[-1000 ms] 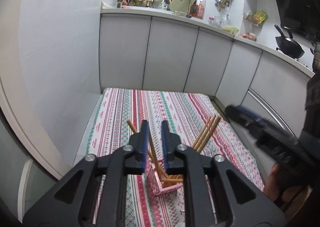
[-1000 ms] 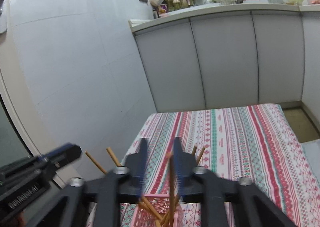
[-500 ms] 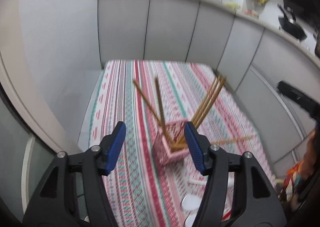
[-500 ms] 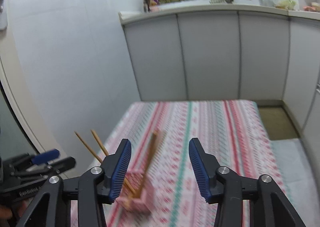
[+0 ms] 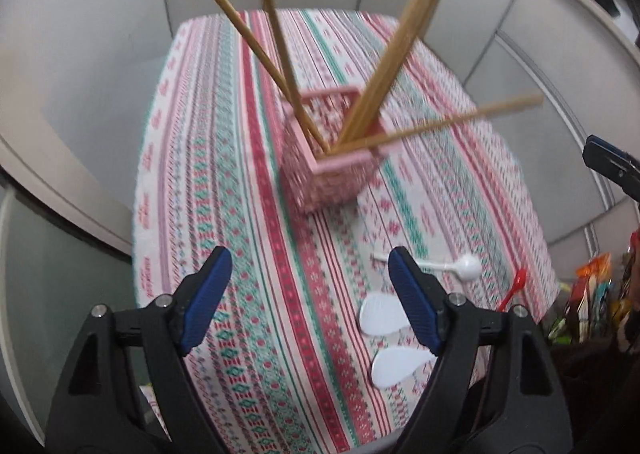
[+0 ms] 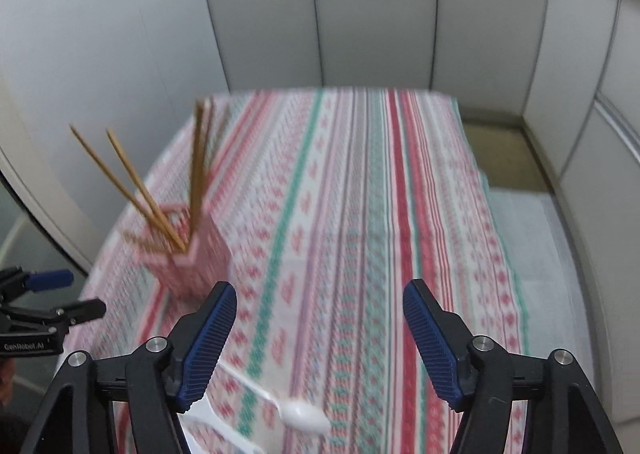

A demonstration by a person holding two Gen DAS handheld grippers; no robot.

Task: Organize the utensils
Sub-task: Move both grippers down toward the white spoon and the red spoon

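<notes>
Chopsticks are in, spoons are up next

Both the left gripper point(image 5: 310, 296) and the right gripper point(image 6: 320, 338) have just been spreading their jaws and hang wide apart with nothing between them. The chopsticks point(image 5: 376, 94) lean out of the pink basket point(image 5: 332, 178) mid-table, so I'd say that step is done. Left on the cloth point(image 5: 248, 214) at the near edge: white spoons point(image 5: 382, 318), a small white spoon point(image 6: 302, 416) and a red one point(image 5: 514, 290). Next move looks like dropping lower, straddling a handle and pinching it flat off the cloth, which could be fiddly.
</notes>
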